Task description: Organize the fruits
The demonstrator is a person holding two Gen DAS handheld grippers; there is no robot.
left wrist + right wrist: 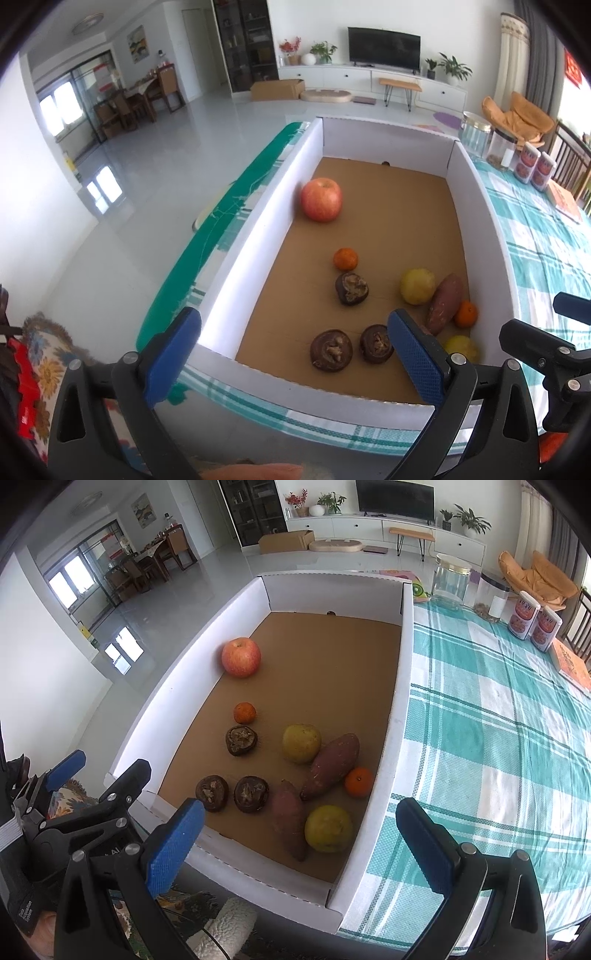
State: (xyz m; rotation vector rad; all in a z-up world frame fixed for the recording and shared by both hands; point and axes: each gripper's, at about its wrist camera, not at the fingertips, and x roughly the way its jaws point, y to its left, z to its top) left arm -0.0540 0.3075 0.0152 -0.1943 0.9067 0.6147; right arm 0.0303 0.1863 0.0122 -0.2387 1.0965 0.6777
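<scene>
A white cardboard box (404, 686) with a brown floor holds the produce. A red apple (241, 656) lies far left; it also shows in the left wrist view (321, 199). Nearer lie a small orange (244, 713), three dark brown shrivelled fruits (241, 740), two yellow-green fruits (301, 743) (328, 828), two sweet potatoes (330, 766) (290, 819) and a second orange (359, 781). My left gripper (295, 354) is open and empty above the box's near wall. My right gripper (301, 843) is open and empty over the box's near right corner.
The box sits on a green-and-white checked tablecloth (498, 738). A glass jar (450, 581), a clear canister (493, 596), two snack tins (533, 622) and an orange book (570, 666) stand at the far right of the table. The table's left edge drops to the floor.
</scene>
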